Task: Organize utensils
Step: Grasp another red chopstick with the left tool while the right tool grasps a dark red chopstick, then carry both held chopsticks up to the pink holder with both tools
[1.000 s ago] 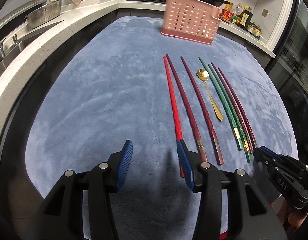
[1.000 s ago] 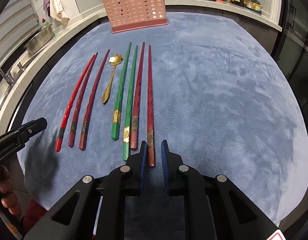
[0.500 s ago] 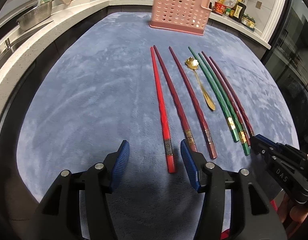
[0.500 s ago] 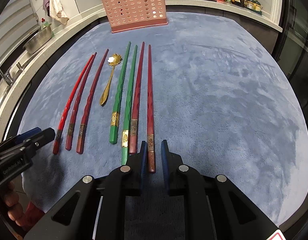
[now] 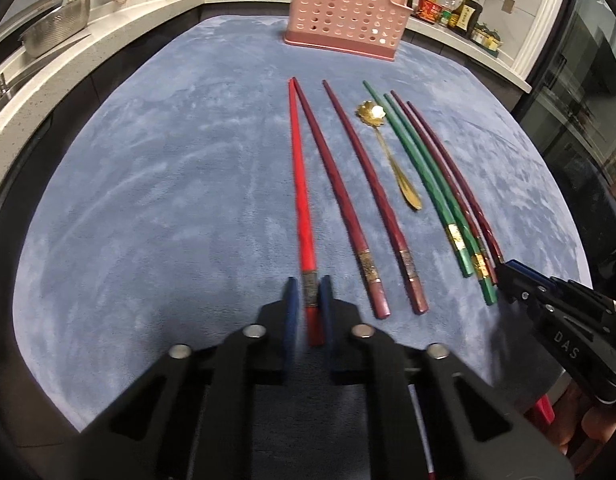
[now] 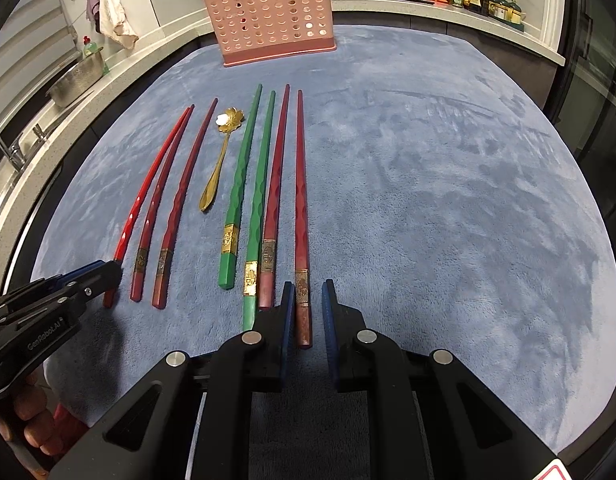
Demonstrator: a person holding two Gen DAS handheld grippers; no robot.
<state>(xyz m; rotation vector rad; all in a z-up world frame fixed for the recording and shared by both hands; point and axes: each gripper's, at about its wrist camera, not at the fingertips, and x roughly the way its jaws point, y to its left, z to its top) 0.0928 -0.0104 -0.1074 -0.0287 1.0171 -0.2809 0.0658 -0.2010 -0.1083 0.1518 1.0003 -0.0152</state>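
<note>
Blue cloth (image 5: pixel 148 200) covers my whole table. The pink basket (image 6: pixel 268 20) stands at twelve o'clock on it. Chopsticks lie in a row pointing toward it, with a gold spoon (image 6: pixel 216 176) among them. My left gripper (image 5: pixel 308 300) is closing on the bright red chopstick (image 5: pixel 300 184). My right gripper (image 6: pixel 304 304) is clenched around the dark red chopstick (image 6: pixel 300 200), the outermost one at three o'clock.

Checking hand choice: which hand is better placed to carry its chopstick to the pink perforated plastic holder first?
Probably right: the right gripper is shut on the dark red chopstick at the row's end, while on the left gripper the jaws are closing around the bright red chopstick.
</note>
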